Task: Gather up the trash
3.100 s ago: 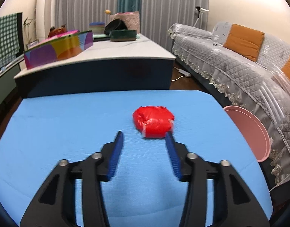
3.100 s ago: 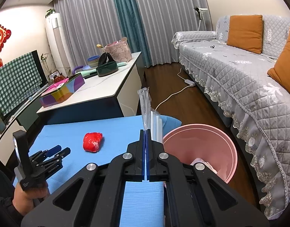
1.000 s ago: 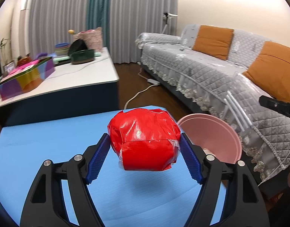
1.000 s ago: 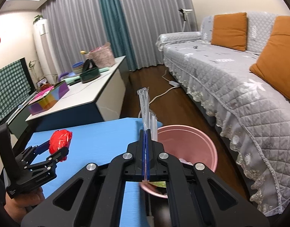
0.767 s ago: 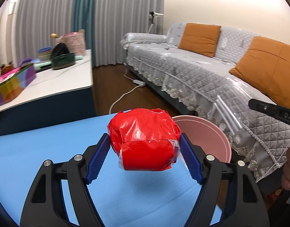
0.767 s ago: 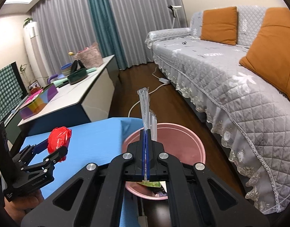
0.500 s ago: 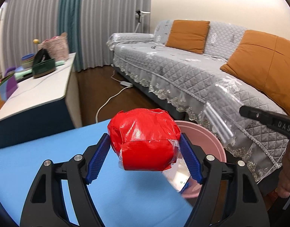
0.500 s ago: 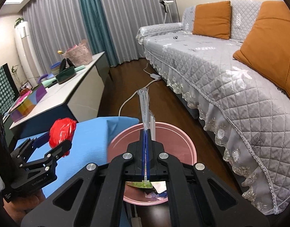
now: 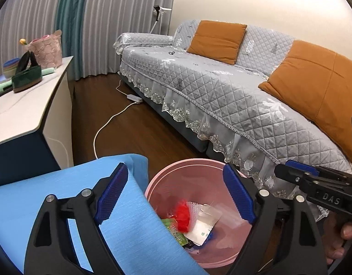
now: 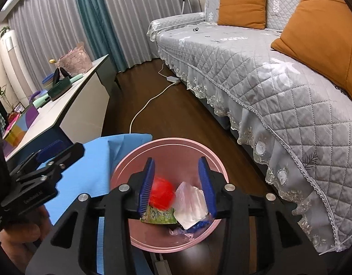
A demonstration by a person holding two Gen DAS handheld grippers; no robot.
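Note:
My left gripper [image 9: 176,194] hangs over the pink bin [image 9: 187,160], its jaws opening wide with nothing between them. The red crumpled wad [image 9: 184,215] lies down in the bin among other scraps. My right gripper [image 10: 177,185] is above the same pink bin [image 10: 176,141], jaws opening and empty. Below it I see the blurred red wad [image 10: 162,192], a clear plastic bag [image 10: 189,201] and a green packet [image 10: 157,215] inside the bin. The left gripper [image 10: 56,151] shows at the left of the right wrist view, and the right gripper [image 9: 290,171] at the right edge of the left wrist view.
The blue-covered table [image 10: 88,174] adjoins the bin on the left. A grey quilted sofa [image 10: 279,80] with orange cushions runs along the right. A white cable and power strip [image 10: 173,79] lie on the dark wooden floor. A white counter [image 10: 68,105] holds boxes and a basket.
The left gripper let go of the red wad, which dropped into the bin. The right gripper opened and the clear plastic bag fell in too. Both grippers moved over the bin.

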